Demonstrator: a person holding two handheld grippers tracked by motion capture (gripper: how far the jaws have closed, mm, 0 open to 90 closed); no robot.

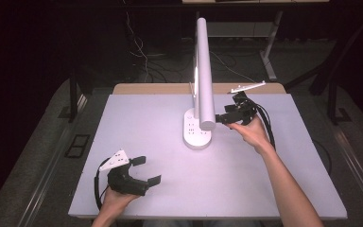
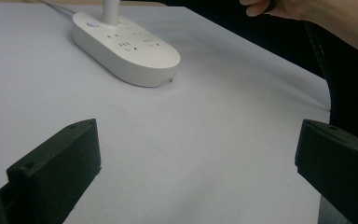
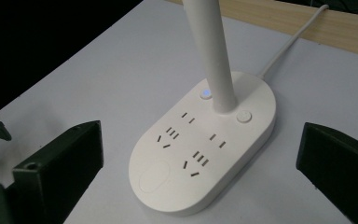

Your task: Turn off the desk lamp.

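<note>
A white desk lamp stands at the table's middle back. Its oval base (image 1: 197, 130) carries several sockets, and its long bar head (image 1: 204, 71) reaches toward me. In the right gripper view the base (image 3: 168, 186) lies just ahead, with a blue-lit button (image 3: 206, 93) beside the stem (image 3: 212, 51). My right gripper (image 1: 227, 113) hovers right of the base, pointing at it, open and holding nothing (image 3: 200, 149). At the front left my left gripper (image 1: 147, 170) sits low over the table, open and with nothing in it (image 2: 198, 158), the base (image 2: 126, 49) far ahead of it.
The lamp's white cable (image 3: 293, 39) runs off the back over the wooden table edge (image 3: 307, 23). The grey tabletop (image 1: 146, 118) spreads wide around the lamp. Dark floor and table legs (image 1: 269, 61) lie beyond. The right hand (image 2: 307, 14) shows in the left gripper view.
</note>
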